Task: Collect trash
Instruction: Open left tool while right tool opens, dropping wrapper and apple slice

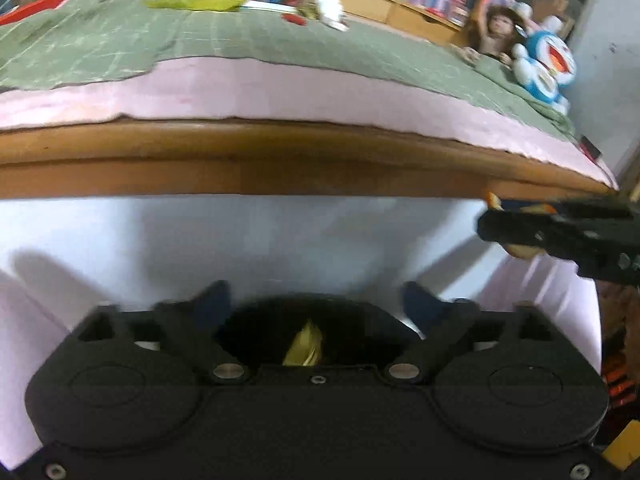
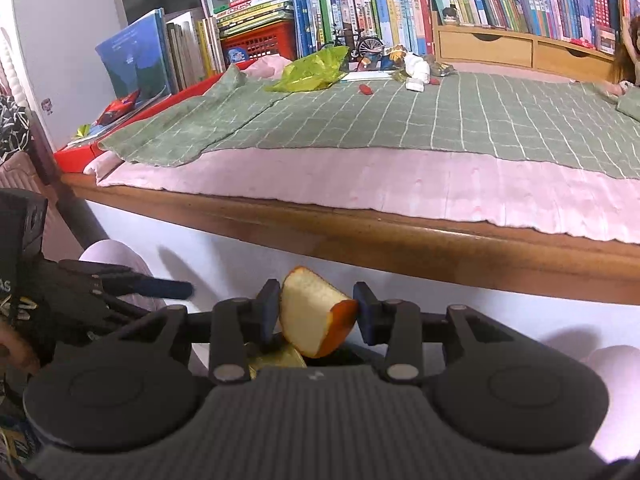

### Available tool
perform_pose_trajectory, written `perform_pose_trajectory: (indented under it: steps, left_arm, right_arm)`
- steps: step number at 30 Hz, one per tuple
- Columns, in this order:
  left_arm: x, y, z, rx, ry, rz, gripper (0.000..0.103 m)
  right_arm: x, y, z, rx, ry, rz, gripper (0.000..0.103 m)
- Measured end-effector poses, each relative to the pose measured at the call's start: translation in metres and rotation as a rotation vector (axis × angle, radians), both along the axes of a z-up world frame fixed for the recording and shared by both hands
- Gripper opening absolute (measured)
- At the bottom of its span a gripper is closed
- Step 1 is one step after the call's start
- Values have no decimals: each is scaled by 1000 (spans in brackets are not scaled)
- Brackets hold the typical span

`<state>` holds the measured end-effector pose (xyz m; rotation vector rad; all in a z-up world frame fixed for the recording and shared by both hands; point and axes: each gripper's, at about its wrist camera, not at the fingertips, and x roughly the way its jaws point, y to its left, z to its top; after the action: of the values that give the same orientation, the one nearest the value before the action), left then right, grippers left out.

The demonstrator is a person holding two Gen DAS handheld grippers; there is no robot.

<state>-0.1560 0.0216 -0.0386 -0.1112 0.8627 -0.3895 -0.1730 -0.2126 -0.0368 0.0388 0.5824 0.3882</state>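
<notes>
My right gripper is shut on a piece of orange peel, pale inside with an orange rind. It holds the peel just above the dark mouth of a bin lined with a white bag. A yellow wrapper lies inside the bin. My left gripper hangs over the same opening, open wide with nothing between its fingers. From the left wrist view the right gripper reaches in from the right. On the bed lie a yellow-green plastic bag, a crumpled white tissue and a small red scrap.
The wooden bed rail runs straight ahead above the bin, topped by a pink sheet and a green checked blanket. Books, a red crate and wooden drawers line the back. A doll and a blue cat toy sit far right.
</notes>
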Motion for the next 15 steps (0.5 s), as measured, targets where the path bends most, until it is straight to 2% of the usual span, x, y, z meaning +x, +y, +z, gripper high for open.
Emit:
perform_pose_trajectory:
  steps: [6,15]
  left_arm:
    - [8,15,7,26,-24,54,103]
    - [18,30,11,-25,-3,99,103]
  right_arm:
    - [2,-5,-2,20,9,-14,45]
    - [10,4,-10,12,32,7,46]
